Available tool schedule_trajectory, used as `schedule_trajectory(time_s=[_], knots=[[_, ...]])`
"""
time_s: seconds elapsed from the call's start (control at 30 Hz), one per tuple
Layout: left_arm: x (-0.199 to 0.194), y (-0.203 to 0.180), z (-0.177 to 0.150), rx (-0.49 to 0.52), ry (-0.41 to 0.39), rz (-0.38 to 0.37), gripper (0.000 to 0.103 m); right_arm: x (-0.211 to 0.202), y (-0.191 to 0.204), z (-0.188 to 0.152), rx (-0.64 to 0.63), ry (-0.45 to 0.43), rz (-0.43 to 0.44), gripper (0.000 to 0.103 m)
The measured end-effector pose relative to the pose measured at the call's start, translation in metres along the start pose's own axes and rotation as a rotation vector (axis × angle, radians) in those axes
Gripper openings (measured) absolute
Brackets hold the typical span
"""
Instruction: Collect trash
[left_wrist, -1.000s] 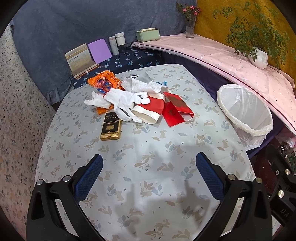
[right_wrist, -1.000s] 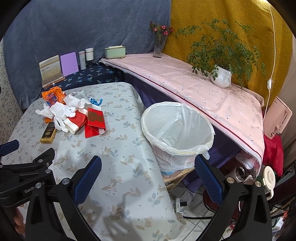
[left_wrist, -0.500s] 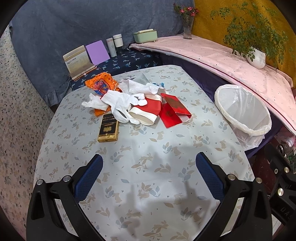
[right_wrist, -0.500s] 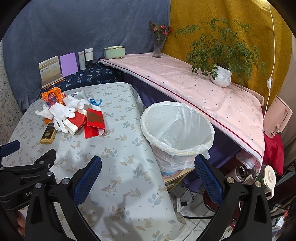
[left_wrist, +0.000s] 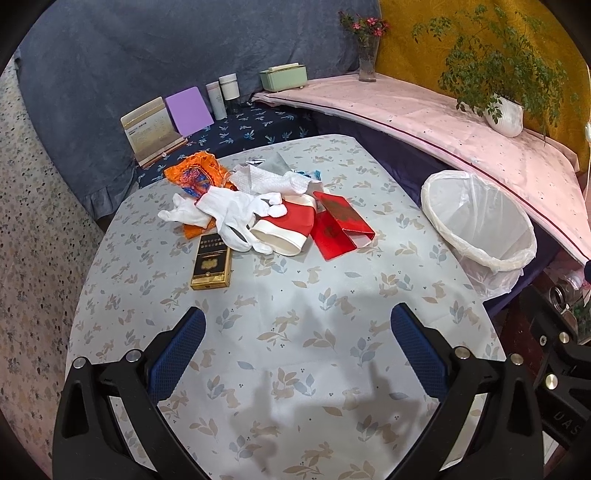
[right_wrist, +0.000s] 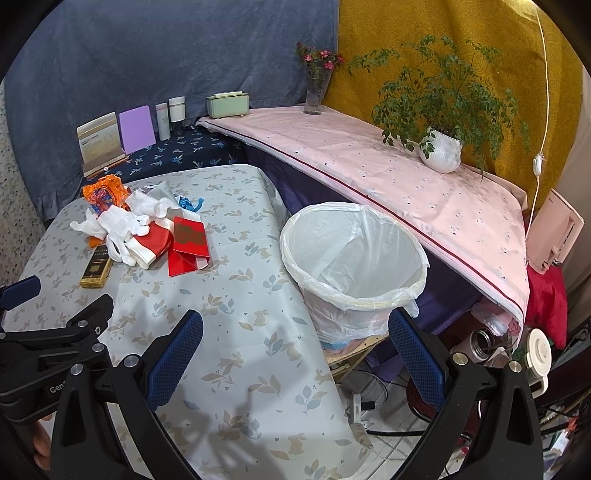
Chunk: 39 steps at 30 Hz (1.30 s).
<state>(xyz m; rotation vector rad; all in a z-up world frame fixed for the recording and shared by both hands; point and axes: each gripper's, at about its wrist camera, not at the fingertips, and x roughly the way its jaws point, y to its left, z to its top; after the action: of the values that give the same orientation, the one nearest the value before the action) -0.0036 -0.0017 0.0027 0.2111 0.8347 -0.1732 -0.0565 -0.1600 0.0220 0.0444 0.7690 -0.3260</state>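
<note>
Seemingly nothing has been collected yet. All the trash lies in one loose pile on the far part of a table (left_wrist: 280, 369) covered in a pale leaf-and-rabbit print cloth. The pile holds white gloves (left_wrist: 225, 212), a crushed red and white paper cup (left_wrist: 286, 229), a folded red envelope (left_wrist: 341, 229), an orange wrapper (left_wrist: 195, 173), crumpled white tissue (left_wrist: 273, 181) and a black and gold cigarette box (left_wrist: 211, 264) lying nearest. Beside the table's right edge stands a bin lined with a white plastic bag (right_wrist: 354, 258); what shows of its inside looks empty.

The left gripper (left_wrist: 297, 350) hovers over bare cloth, well short of the pile, blue-padded jaws spread wide and holding nothing. The right gripper (right_wrist: 295, 354) is likewise wide apart and empty, near the bin.

Every piece remains to be picked up and dropped in. Items under the gloves and tissue are hidden, a blue scrap (right_wrist: 190, 203) behind them is hard to identify, and the bin's bottom is out of sight.
</note>
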Motion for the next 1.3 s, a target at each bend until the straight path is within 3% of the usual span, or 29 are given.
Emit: schedule_trajectory(time_s=[0.77,1.0,1.3], knots=[[0.010,0.010,0.002,-0.007,-0.020,-0.043,0.096,0.009,-0.002,0.004,0.035,-0.002,-0.009,0.096],[0.031,0.029,0.007,-0.023,-0.008,-0.052,0.096,0.024,0.013,0.010,0.009,-0.001,-0.049,0.096],[0.080,0.075,0.014,-0.098,0.040,-0.021,0.096,0.059,0.049,0.024,-0.020,0.022,0.014,0.096]])
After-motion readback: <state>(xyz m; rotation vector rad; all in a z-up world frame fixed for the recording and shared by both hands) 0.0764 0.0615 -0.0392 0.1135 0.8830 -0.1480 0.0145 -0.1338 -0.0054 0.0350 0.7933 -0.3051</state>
